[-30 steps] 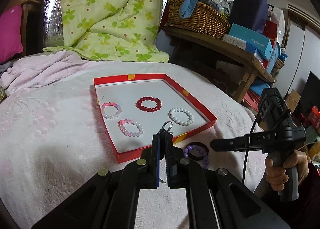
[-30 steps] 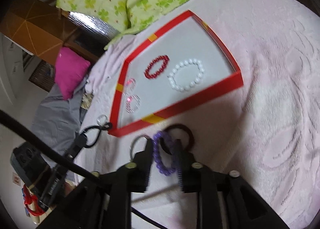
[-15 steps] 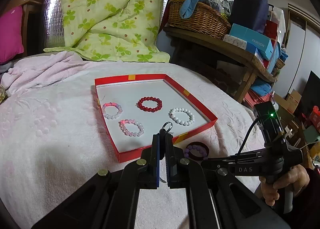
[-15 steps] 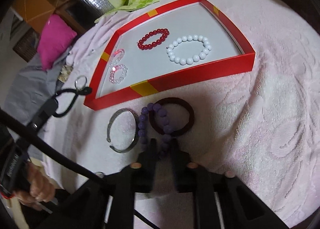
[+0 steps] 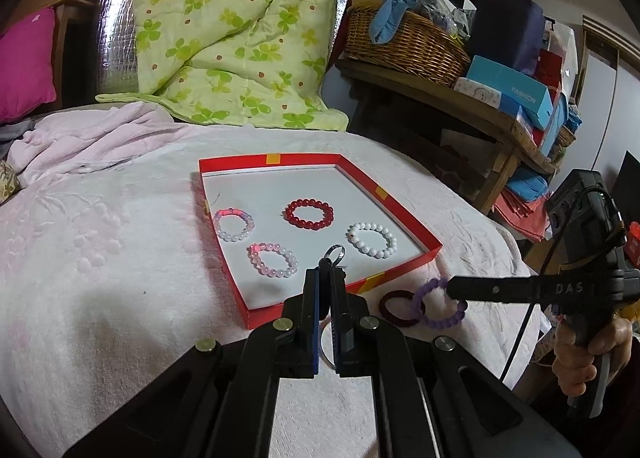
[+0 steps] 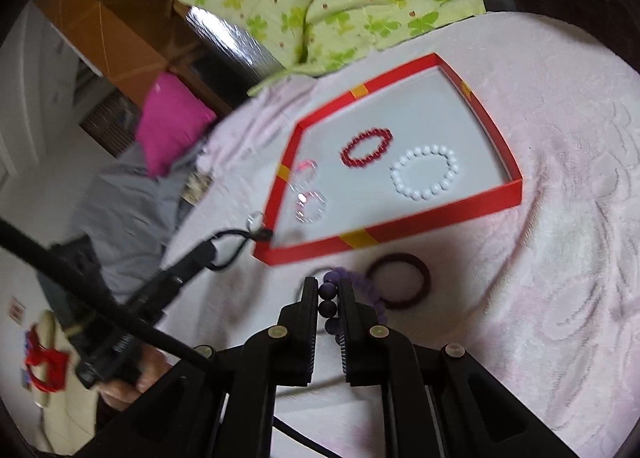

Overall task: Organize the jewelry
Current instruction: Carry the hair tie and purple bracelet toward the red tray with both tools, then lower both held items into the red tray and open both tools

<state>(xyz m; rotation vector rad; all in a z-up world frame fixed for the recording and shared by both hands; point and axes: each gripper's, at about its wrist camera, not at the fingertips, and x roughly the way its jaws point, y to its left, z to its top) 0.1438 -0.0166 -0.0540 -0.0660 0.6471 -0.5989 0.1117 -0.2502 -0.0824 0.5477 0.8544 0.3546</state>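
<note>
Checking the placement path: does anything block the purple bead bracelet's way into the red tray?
Only the red tray's near wall lies between; the purple bead bracelet, held by the right gripper, must clear it. Open floor remains near the white bead bracelet.

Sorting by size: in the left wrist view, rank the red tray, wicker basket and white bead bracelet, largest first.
1. red tray
2. wicker basket, farther off, so unsure against the tray
3. white bead bracelet

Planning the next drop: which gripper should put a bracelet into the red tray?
Right gripper: shut on the purple beaded bracelet beside the red cardboard tray. Left gripper is shut.
</note>
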